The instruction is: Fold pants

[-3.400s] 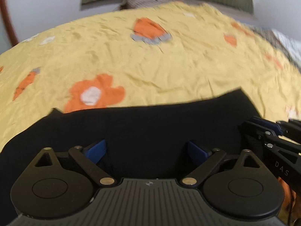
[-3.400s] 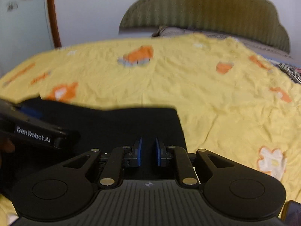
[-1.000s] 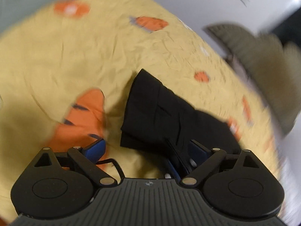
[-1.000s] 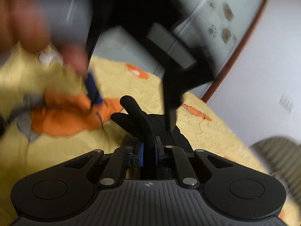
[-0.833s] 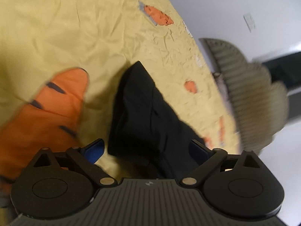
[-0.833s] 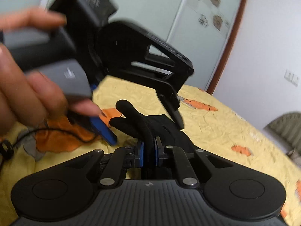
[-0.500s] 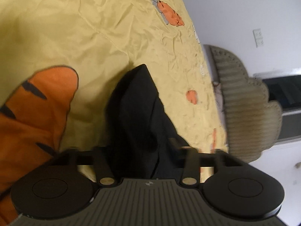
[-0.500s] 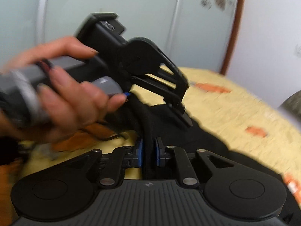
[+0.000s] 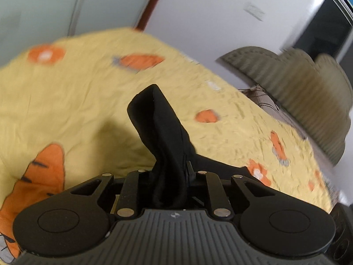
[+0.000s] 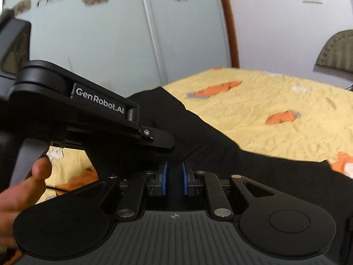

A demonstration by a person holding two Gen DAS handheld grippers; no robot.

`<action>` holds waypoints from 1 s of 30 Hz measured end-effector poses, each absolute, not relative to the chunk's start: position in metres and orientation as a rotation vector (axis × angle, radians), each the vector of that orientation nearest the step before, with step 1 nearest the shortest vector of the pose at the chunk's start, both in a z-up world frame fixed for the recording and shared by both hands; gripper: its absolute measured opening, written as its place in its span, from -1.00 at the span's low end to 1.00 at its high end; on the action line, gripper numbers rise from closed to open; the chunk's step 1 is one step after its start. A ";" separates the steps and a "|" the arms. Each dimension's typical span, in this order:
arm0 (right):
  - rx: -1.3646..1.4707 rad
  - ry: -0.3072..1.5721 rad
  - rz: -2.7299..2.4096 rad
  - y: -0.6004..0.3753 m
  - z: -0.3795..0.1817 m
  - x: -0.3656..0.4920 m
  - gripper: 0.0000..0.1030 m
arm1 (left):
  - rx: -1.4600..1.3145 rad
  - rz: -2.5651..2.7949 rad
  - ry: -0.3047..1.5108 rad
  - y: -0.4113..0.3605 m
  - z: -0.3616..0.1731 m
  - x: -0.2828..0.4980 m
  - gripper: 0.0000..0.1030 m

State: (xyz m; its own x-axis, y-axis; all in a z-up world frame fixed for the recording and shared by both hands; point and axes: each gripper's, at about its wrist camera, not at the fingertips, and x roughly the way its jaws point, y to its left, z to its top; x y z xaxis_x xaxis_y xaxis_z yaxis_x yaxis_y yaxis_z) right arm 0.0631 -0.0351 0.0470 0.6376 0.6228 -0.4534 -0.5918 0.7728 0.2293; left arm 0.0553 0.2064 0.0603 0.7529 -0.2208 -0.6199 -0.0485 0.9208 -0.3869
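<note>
The black pants [image 9: 163, 132] are lifted off the yellow bed sheet [image 9: 66, 101]. My left gripper [image 9: 168, 176] is shut on a bunched fold of the pants, which sticks up beyond its hidden fingertips. In the right wrist view the pants [image 10: 220, 145] hang across the frame. My right gripper [image 10: 174, 174] is shut on their edge between its blue pads [image 10: 163, 177]. The left gripper's body [image 10: 92, 110] crosses just above and left of the right gripper.
The yellow sheet with orange carrot and flower prints [image 10: 264, 110] covers the bed. An olive padded headboard [image 9: 297, 84] stands at the far end. White walls and a glass wardrobe door [image 10: 110, 44] lie behind. A hand [image 10: 19, 194] holds the left gripper's handle.
The left gripper has closed on the pants and risen with them. The right gripper stays shut on the cloth. Both have swung, so the bed now shows at a lower angle.
</note>
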 end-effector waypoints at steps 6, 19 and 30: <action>0.164 0.447 0.633 -0.092 0.063 0.033 -0.74 | -0.252 -0.169 0.624 0.134 0.089 0.029 -0.63; 0.348 0.429 0.334 -0.239 0.050 -0.016 -0.74 | -0.091 -0.411 0.647 -0.034 0.077 0.018 -0.59; 0.477 0.460 0.126 -0.330 0.016 -0.026 -0.74 | 0.001 -0.528 0.713 -0.145 0.041 0.022 -0.58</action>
State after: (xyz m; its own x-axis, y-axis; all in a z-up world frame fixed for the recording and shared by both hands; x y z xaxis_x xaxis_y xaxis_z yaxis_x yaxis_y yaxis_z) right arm -0.0259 -0.3299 0.0163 0.8904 0.2227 -0.3970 -0.0115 0.8829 0.4695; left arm 0.0216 -0.1450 0.0410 0.6314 -0.4615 -0.6232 0.4619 0.8693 -0.1757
